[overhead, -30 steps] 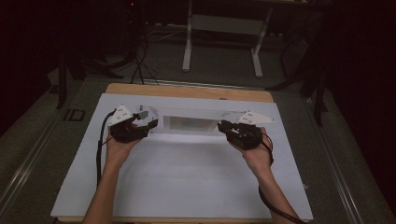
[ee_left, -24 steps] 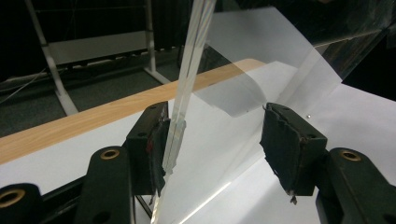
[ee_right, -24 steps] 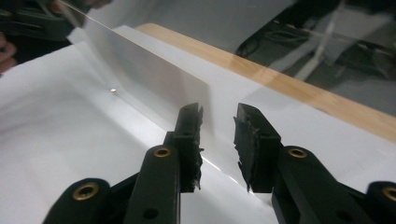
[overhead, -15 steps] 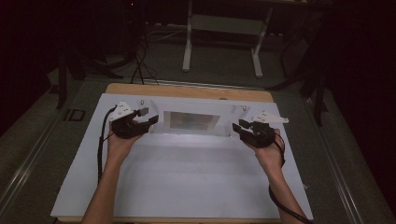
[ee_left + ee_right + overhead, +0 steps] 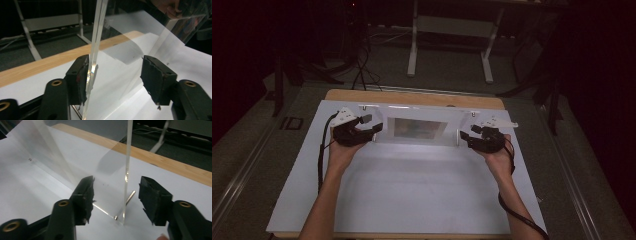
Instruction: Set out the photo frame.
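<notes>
Left gripper held far left, jaws apart, pointing right; right gripper far right, jaws apart, pointing left; forearms reaching from near edge.

Clear panel was see-through, with a blurry patch of red, green and grey at its middle. Surface was white on top, with a light wood strip along the far edge. Left hand-held gripper and right hand-held gripper were black, each with a pale grey plate on top; brass-coloured eyelets showed on the jaws. Cable was black. Floor was dull grey-green.
</notes>
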{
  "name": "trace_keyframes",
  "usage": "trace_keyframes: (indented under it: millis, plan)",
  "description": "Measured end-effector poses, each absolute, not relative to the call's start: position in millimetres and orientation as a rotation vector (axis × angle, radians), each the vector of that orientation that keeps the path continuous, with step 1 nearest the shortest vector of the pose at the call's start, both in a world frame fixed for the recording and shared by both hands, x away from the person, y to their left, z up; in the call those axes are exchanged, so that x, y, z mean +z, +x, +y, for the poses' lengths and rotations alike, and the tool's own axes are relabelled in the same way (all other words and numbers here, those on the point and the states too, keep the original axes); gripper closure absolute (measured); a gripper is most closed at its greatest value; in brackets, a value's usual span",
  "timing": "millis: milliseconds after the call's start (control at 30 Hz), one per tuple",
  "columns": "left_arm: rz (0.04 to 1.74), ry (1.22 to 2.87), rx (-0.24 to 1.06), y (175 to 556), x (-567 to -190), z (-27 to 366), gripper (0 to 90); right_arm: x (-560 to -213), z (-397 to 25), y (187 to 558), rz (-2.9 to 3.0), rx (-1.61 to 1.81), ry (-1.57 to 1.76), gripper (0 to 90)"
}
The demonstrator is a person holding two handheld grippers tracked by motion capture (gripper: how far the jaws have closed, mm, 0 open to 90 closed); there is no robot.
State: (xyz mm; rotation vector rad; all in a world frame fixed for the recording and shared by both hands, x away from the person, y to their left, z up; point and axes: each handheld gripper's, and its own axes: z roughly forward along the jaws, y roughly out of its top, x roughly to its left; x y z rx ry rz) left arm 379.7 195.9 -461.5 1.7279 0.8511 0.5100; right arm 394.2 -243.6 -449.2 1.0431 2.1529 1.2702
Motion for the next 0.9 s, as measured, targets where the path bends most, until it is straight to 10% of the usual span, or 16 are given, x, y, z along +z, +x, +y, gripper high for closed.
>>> trace_keyframes:
  millis: [900]
  plan:
    - [0.930,1.741,0.613,391,-470,180,34.9,-476,-228,412,2.074,1.374,1.071,45.0]
